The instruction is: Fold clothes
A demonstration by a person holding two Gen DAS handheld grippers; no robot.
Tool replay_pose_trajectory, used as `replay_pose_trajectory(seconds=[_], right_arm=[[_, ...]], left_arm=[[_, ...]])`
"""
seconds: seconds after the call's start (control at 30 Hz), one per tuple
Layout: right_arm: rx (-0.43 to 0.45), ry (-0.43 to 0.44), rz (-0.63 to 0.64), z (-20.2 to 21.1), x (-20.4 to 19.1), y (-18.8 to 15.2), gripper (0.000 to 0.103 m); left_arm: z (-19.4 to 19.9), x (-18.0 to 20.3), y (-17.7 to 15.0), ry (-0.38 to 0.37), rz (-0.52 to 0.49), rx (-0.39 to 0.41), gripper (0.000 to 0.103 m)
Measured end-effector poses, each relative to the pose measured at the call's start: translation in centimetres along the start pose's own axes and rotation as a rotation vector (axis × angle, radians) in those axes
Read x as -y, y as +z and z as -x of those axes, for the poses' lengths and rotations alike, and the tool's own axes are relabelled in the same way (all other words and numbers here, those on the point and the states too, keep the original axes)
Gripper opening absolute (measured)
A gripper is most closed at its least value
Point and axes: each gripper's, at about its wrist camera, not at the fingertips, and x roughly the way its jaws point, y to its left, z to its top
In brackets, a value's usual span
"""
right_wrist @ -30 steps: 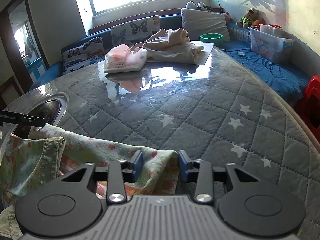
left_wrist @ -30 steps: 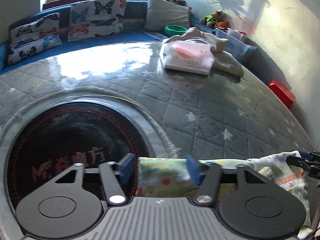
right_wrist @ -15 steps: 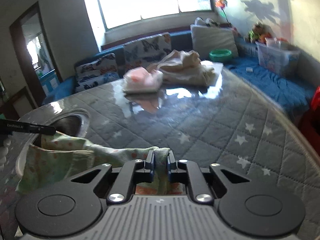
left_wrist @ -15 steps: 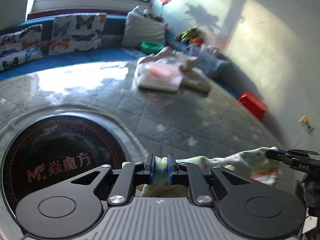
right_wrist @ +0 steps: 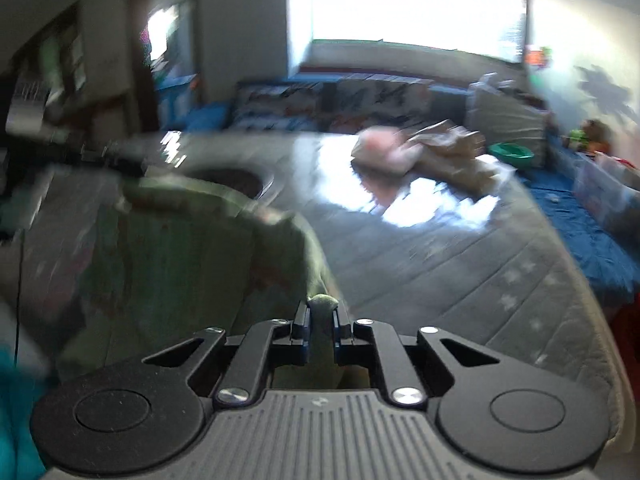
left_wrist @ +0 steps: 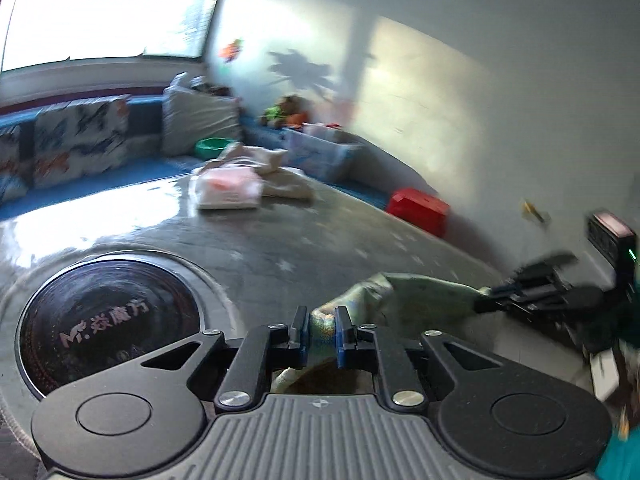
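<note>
Stretching between both tongs, the green printed garment (left_wrist: 420, 292) hangs above the counter (left_wrist: 304, 240): left tongs (left_wrist: 322, 334) pinch one end, right tongs (right_wrist: 321, 330) the other, its length running straight across.

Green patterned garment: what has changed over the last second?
Both grippers, open around its edge a second ago, shut on the green patterned garment: left gripper, right gripper. They raised it off the table. The pink bag stayed put.
</note>
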Motion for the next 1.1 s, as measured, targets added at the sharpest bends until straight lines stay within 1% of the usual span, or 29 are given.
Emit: replay_pose_trajectory(seconds=[0.03, 0.1, 0.13, 0.2, 0.3, 0.4, 0.5, 0.53, 0.57, 0.6, 0.67, 0.73, 0.87, 0.93, 1.0, 1.1], right_arm=[[-0.023, 0.015, 0.03, 0.0, -0.6, -0.6, 0.009], [-0.084, 0.028, 0.102, -0.6, -2.0, -1.7, 0.009], [-0.116, 0.035, 0.153, -0.9, -2.8, -2.4, 0.009], [-0.16, 0.065, 0.179, -1.4, -3.6, -3.3, 0.009], [-0.165, 0.073, 0.17, -1.7, -3.7, -3.7, 0.009], [-0.171, 0.083, 0.157, -1.8, -3.6, -3.8, 0.01], [-0.18, 0.101, 0.106, -1.5, -2.9, -3.6, 0.012], [-0.179, 0.127, 0.07, -1.2, -2.4, -3.3, 0.013], [-0.177, 0.154, 0.031, -0.9, -2.0, -3.0, 0.017], [-0.175, 0.182, -0.007, -0.6, -1.5, -2.7, 0.018], [-0.156, 0.232, -0.031, 0.1, -0.8, -1.8, 0.021], [-0.12, 0.243, -0.026, 0.9, -0.4, -0.9, 0.022], [-0.033, 0.242, -0.048, 1.5, 0.3, 1.4, 0.022], [0.002, 0.233, -0.068, 1.0, 0.2, 2.6, 0.022], [0.022, 0.241, -0.084, -0.6, -0.5, 3.6, 0.022], [0.031, 0.262, -0.09, -2.7, -1.5, 4.3, 0.022]], left_arm=[[0.3, 0.6, -0.7, -0.018, -0.024, -0.013, 0.014], [0.5, 1.8, -2.4, -0.061, -0.066, -0.064, 0.014], [0.4, 2.3, -3.2, -0.071, -0.084, -0.095, 0.014], [0.1, 3.4, -4.9, -0.088, -0.121, -0.157, 0.014], [-0.7, 4.1, -6.7, -0.096, -0.14, -0.201, 0.014], [-1.8, 3.9, -7.4, -0.101, -0.108, -0.225, 0.015], [-1.6, 3.4, -7.2, -0.104, -0.081, -0.211, 0.017], [-1.3, 3.2, -7.1, -0.109, -0.065, -0.204, 0.017], [-1.1, 3.0, -7.1, -0.103, -0.056, -0.198, 0.017], [-0.9, 2.9, -7.1, -0.097, -0.047, -0.191, 0.017], [-0.8, 2.7, -7.2, -0.094, -0.032, -0.186, 0.017], [-0.7, 2.7, -7.4, -0.1, -0.025, -0.198, 0.018], [-0.9, 3.3, -7.9, -0.096, -0.058, -0.208, 0.018], [-0.9, 3.3, -8.0, -0.097, -0.057, -0.211, 0.018], [-0.9, 3.3, -8.1, -0.096, -0.059, -0.213, 0.018], [-0.9, 3.4, -8.3, -0.092, -0.062, -0.213, 0.018]])
